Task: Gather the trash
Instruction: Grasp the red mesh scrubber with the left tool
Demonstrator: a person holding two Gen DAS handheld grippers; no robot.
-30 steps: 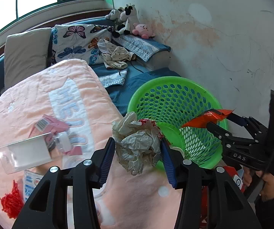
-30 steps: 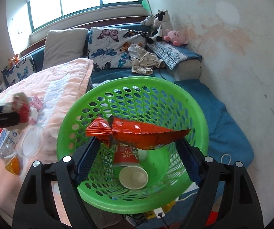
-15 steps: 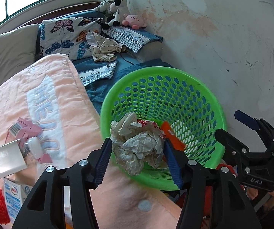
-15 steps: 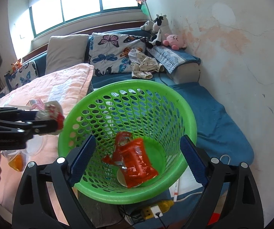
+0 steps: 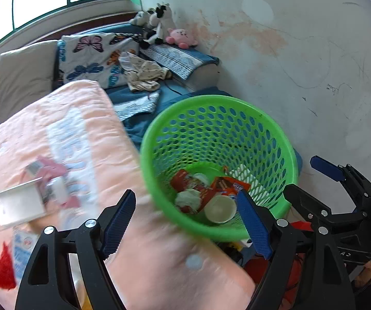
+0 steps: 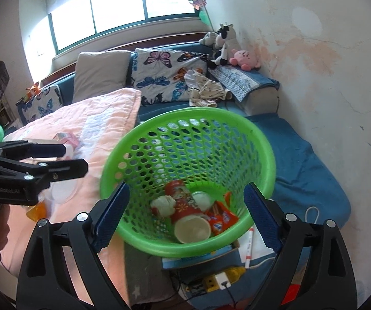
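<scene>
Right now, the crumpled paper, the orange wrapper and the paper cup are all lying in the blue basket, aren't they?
Not quite: the basket is green, not blue. The right wrist view shows the crumpled paper, orange wrapper and paper cup lying in it.

left gripper (image 5: 185, 222): jaws just opening, empty | right gripper (image 6: 185, 217): apparently spread, empty

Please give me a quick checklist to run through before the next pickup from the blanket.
1. Left gripper empty, just opened: ok.
2. Right gripper open, nothing between its pads: ok.
3. Crumpled paper and orange wrapper inside the green basket: ok.
4. Basket upright: not ok, it looks tilted.
5. Trash left on the pink blanket: ok, a clear plastic pack and a red scrap remain.
6. Pack graspable: cannot tell, blurred.
</scene>
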